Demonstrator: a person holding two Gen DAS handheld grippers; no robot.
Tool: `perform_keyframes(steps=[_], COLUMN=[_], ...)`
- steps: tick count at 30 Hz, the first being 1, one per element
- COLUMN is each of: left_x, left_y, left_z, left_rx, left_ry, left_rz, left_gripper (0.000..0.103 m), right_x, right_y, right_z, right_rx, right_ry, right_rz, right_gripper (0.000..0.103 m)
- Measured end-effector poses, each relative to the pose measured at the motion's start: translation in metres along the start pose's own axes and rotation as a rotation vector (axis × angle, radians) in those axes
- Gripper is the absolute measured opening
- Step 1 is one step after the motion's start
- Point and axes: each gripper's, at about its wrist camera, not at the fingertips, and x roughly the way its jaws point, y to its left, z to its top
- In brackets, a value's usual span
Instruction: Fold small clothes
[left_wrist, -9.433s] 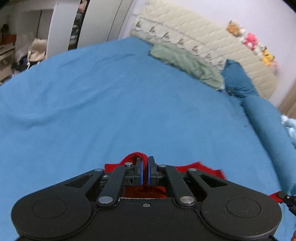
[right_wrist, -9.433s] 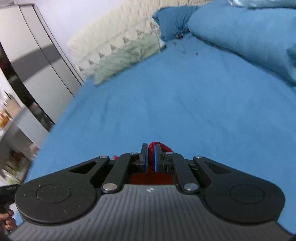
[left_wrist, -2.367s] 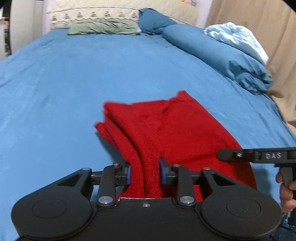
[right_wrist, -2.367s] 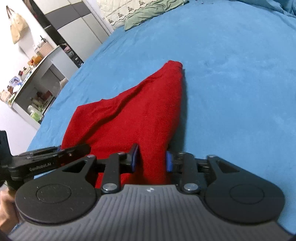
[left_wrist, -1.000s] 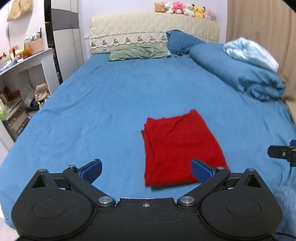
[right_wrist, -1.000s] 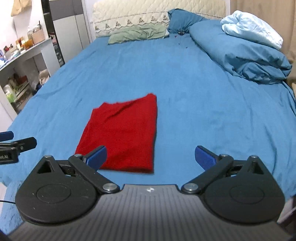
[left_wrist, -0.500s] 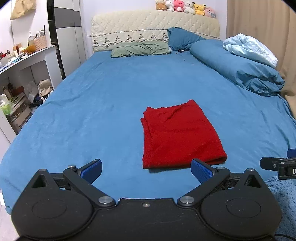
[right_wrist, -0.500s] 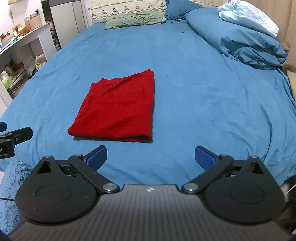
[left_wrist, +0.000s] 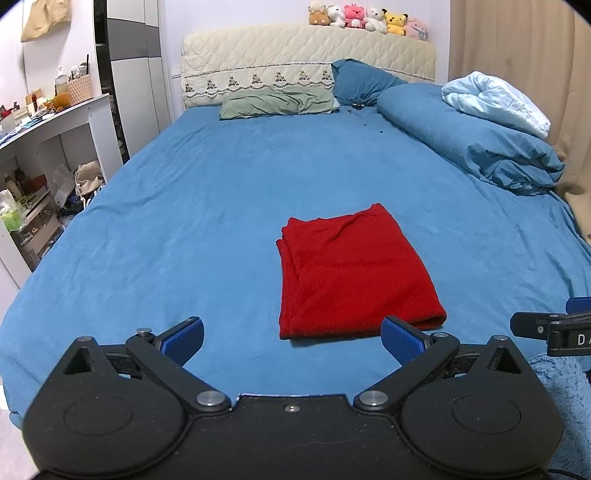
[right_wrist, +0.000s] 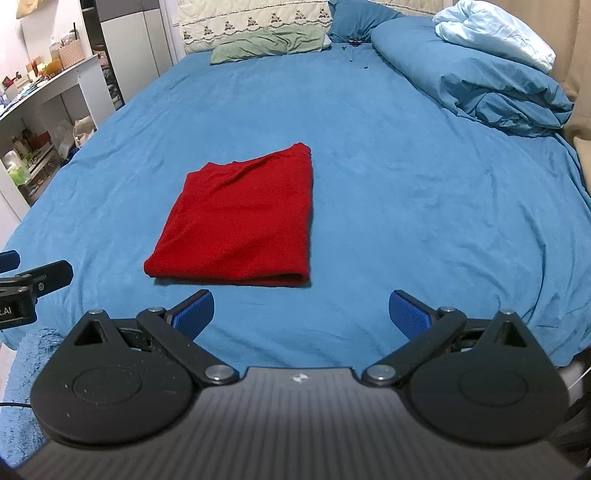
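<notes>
Left wrist view, folded red garment (left_wrist: 351, 269), blue bed (left_wrist: 184, 221)

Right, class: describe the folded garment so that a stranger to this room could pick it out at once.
Start from the big bed with the blue sheet that fills the room. On its near half, right of centre, a folded garment lies flat as a rough rectangle. It is the only red thing on the bed; the pillows and duvet are green or blue and lie at the far end.

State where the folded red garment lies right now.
The folded red garment lies flat on the blue bed sheet, right of centre in the left wrist view, just beyond both open grippers.
</notes>
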Motion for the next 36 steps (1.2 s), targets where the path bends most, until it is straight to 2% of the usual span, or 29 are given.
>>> perform_keyframes(steps=[36], left_x=[-0.005], left_y=[0.005], left_z=[0.003], left_rx=[-0.024], left_ry=[-0.021], left_rz=[-0.005], left_gripper=[0.103], right_x=[-0.001], right_y=[0.01], right_z=[-0.002], right_rx=[0.002], right_ry=[0.004], right_rz=[0.003], right_gripper=[0.103])
